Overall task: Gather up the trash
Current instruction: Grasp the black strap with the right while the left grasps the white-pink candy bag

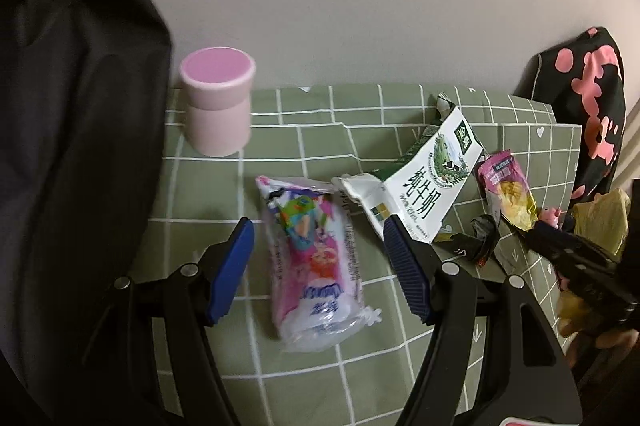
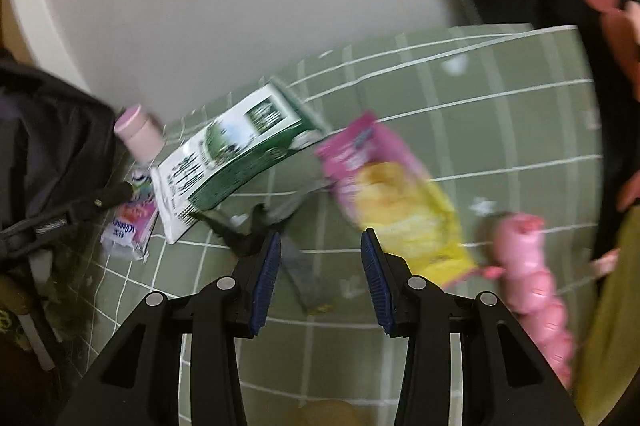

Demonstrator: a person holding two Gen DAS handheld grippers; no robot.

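Trash lies on a green checked cloth [image 1: 312, 142]. A pink tissue pack [image 1: 316, 266] lies between the open fingers of my left gripper [image 1: 318, 230]; contact cannot be told. A crushed green and white milk carton [image 1: 424, 182] lies right of it. Further right are a pink and yellow snack wrapper [image 1: 510, 196] and a dark crumpled wrapper [image 1: 480, 238]. My right gripper [image 2: 320, 240] is open and empty above the dark wrapper [image 2: 256, 226]. The carton [image 2: 236, 158], snack wrapper [image 2: 396, 202] and tissue pack [image 2: 128, 230] show there, blurred.
A pink lidded cup [image 1: 218, 106] stands at the back left by the wall. Dark fabric [image 1: 68, 130] hangs on the left. A black bag with pink shapes [image 1: 588, 106] sits at the right. A pink toy [image 2: 532, 278] and a yellow-green bag [image 1: 604, 218] lie at the right.
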